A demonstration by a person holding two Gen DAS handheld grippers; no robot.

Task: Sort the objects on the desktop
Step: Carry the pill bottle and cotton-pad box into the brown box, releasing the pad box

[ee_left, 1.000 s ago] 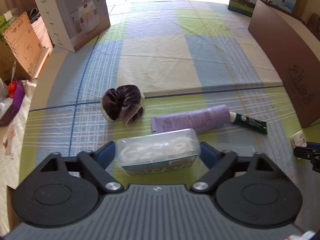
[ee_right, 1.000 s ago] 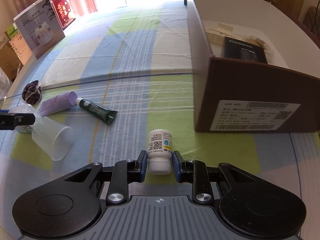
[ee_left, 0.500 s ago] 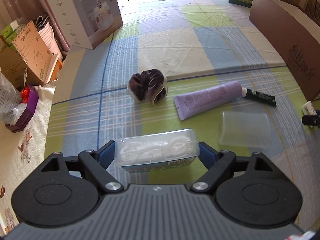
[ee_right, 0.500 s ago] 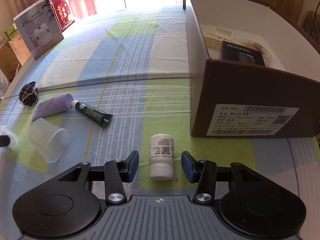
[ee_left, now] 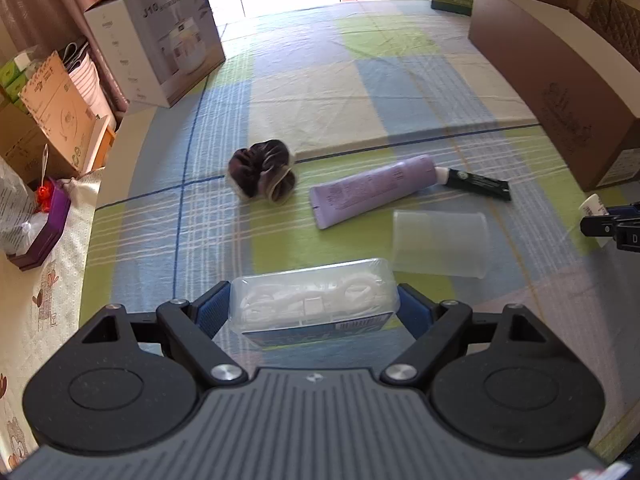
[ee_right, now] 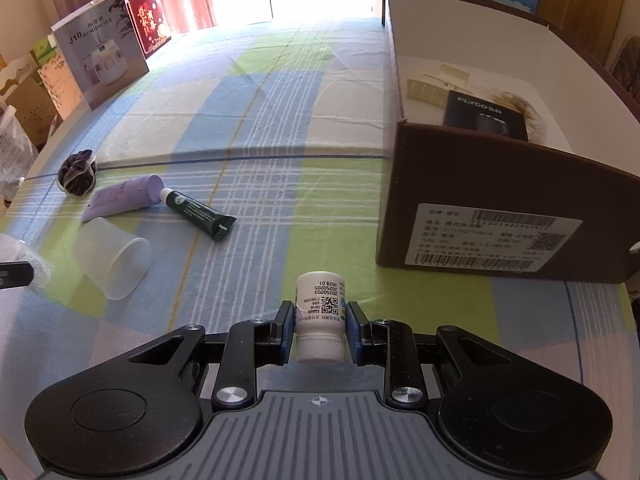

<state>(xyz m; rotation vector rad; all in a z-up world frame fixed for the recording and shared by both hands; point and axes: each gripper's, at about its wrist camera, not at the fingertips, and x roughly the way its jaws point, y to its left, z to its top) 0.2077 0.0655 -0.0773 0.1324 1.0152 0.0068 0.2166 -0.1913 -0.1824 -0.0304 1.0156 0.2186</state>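
Right wrist view: right gripper (ee_right: 320, 326) jaws closing on small white bottle (ee_right: 320, 300), pads against its label, cap toward camera. Squeeze firm, lift clear of checked surface (ee_right: 280, 120), carry over near wall of brown box (ee_right: 500, 200), release inside. Box interior, already holding items, seen only here.

Left wrist view: left gripper (ee_left: 314, 308) jaws spread wide, clamping clear case (ee_left: 314, 296) by its ends. Beyond: cup (ee_left: 440, 242), purple tube (ee_left: 372, 190), scrunchie (ee_left: 262, 174) unsorted. Only outer side of box shown
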